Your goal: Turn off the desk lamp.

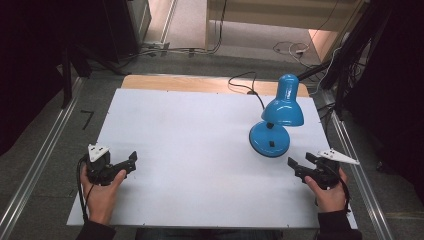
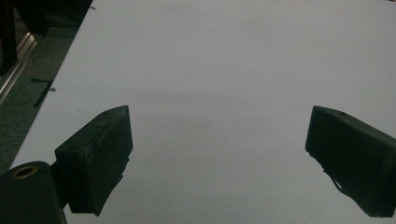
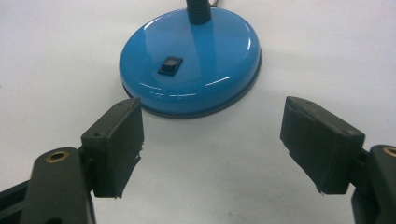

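White tabletop (image 1: 200,150), seen from above, with a strip of bare wood along its far edge. Blue desk lamp (image 1: 277,117) standing upright at the right far part of the tabletop; its round base (image 3: 191,60) rests flat on the white surface, its shade (image 1: 283,107) hangs over the base and tilts toward the person, and a black cord (image 1: 247,86) runs from it to the far edge. Left gripper (image 1: 131,161), held in the left hand (image 1: 100,192) near the left front edge, well apart from the lamp; its fingers (image 2: 95,158) stand wide open over bare tabletop and hold nothing. Right gripper (image 1: 301,161), held in the right hand (image 1: 327,192) at the right front, pointing at the lamp base from just beside it (not touching); its fingers (image 3: 114,144) are spread wide and empty. Small black rocker switch (image 3: 169,65) on top of the base, facing the right gripper
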A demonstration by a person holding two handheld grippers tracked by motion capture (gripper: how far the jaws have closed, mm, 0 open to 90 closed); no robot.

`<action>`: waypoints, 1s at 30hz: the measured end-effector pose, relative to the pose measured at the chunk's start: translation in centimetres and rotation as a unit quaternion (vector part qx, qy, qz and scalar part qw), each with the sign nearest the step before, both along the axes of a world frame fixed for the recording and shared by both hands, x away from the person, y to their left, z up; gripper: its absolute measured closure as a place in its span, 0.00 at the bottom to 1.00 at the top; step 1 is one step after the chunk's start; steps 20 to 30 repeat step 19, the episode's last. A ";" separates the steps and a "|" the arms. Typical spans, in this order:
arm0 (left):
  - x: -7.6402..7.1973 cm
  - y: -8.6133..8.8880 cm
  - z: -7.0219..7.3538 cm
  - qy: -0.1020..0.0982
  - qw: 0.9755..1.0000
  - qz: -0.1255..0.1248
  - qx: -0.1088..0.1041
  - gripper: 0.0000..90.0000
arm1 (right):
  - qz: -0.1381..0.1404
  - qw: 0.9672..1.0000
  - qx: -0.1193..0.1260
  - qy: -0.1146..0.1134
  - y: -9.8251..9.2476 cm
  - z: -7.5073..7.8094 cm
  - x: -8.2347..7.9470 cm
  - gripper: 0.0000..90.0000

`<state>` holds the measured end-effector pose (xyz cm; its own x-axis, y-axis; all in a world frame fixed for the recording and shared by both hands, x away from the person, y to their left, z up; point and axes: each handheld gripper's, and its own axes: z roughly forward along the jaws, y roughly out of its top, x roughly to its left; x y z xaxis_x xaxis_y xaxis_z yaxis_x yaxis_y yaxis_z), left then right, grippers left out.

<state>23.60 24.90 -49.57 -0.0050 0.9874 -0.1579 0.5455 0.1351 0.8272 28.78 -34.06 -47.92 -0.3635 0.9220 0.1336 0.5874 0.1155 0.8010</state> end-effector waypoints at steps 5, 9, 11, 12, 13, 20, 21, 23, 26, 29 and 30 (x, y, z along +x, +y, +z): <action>0.0 0.0 0.0 0.000 1.000 0.001 0.000 0.09 | -0.004 1.000 0.001 0.001 -0.3 0.0 -0.2 0.22; 0.0 0.0 0.0 0.000 1.000 0.000 -0.001 0.09 | -0.006 1.000 0.002 0.000 -0.5 0.0 -0.3 0.22; 0.0 0.0 0.0 0.001 1.000 0.000 -0.001 0.09 | -0.008 1.000 0.002 0.002 -0.7 0.0 -0.4 0.22; 0.0 0.0 0.0 0.001 1.000 0.001 -0.001 0.09 | -0.010 1.000 0.001 0.003 -0.8 0.0 -0.5 0.22; 0.0 0.0 0.0 0.001 1.000 0.001 -0.002 0.09 | -0.012 1.000 0.001 0.002 -0.9 -0.1 -0.5 0.22; 0.1 0.0 0.0 0.001 1.000 -0.001 -0.003 0.09 | -0.044 0.998 -0.027 0.022 -2.0 -1.1 -0.4 0.21; 0.1 0.0 0.0 0.001 1.000 -0.001 -0.003 0.09 | -0.044 0.998 -0.027 0.022 -2.0 -1.1 -0.4 0.21; 0.1 0.0 0.0 0.001 1.000 -0.001 -0.003 0.09 | -0.044 0.998 -0.027 0.022 -2.0 -1.1 -0.4 0.21; 0.1 0.0 0.0 0.001 1.000 -0.001 -0.003 0.09 | -0.044 0.998 -0.027 0.022 -2.0 -1.1 -0.4 0.21; 0.1 0.0 0.0 0.001 1.000 -0.001 -0.003 0.09 | -0.044 0.998 -0.027 0.022 -2.0 -1.1 -0.4 0.21; 0.1 0.0 0.0 0.001 1.000 -0.001 -0.003 0.09 | -0.044 0.998 -0.027 0.022 -2.0 -1.1 -0.4 0.21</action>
